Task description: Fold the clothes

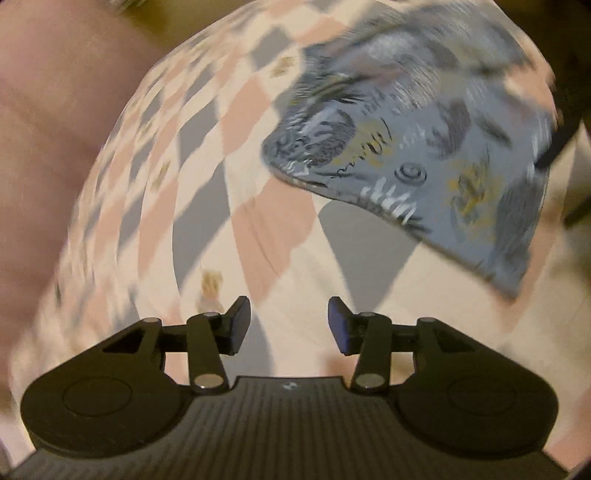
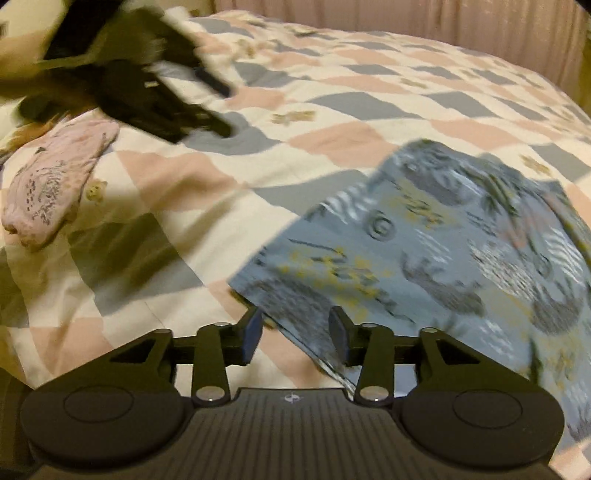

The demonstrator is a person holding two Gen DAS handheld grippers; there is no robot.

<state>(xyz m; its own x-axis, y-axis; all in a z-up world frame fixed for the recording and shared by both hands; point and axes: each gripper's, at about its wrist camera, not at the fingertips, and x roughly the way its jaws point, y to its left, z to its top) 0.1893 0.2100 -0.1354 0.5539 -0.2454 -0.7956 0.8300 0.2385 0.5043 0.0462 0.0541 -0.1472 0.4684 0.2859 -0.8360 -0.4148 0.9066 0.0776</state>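
A blue-grey patterned garment (image 2: pixel 443 240) lies folded flat on the checked bedspread (image 2: pixel 332 92). In the left wrist view it (image 1: pixel 424 155) lies ahead and to the right. My right gripper (image 2: pixel 295 332) is open, its fingers hovering at the garment's near left edge, gripping nothing. My left gripper (image 1: pixel 289 323) is open and empty over bare bedspread (image 1: pixel 184 166), short of the garment. It also shows blurred in the right wrist view (image 2: pixel 147 85), at the upper left above the bed.
A pink folded garment (image 2: pixel 55 184) lies on the bed at the left. A pink curtain (image 2: pixel 406 18) hangs behind the bed and shows in the left wrist view (image 1: pixel 55 129) at the left. Both views are motion-blurred.
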